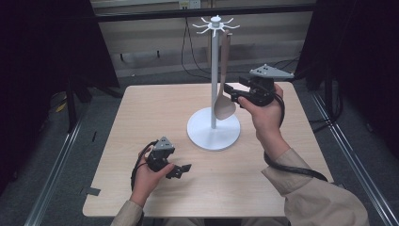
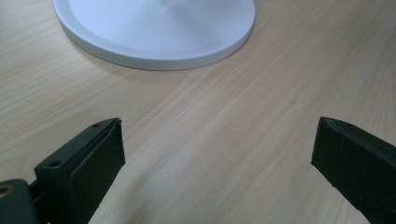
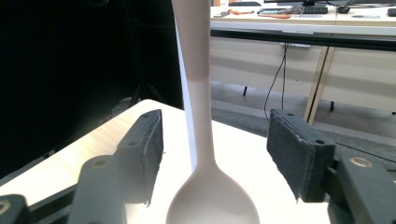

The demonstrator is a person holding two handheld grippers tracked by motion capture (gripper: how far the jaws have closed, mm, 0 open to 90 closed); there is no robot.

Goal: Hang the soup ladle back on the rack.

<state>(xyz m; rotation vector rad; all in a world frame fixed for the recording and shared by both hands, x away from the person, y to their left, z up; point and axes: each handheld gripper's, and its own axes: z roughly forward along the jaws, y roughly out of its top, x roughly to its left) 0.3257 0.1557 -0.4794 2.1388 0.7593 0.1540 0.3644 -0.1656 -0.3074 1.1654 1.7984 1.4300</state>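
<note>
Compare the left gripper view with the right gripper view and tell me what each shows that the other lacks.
Left gripper view alone: the stand's round white base, beyond the left gripper, whose jaws stand wide apart with nothing between them.
Right gripper view alone: the beige spoon hanging bowl down between the right gripper's open jaws, pads clear of it, against a dark curtain and desks.
Both: the light wooden table.

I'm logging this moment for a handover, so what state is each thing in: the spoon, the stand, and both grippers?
Spoon: hanging from the stand's top hooks, bowl downward, free between the right gripper's jaws.
Stand: upright on the table.
Right gripper: open, pads clear of the spoon's neck on both sides.
Left gripper: open, empty, low over the table.
</note>
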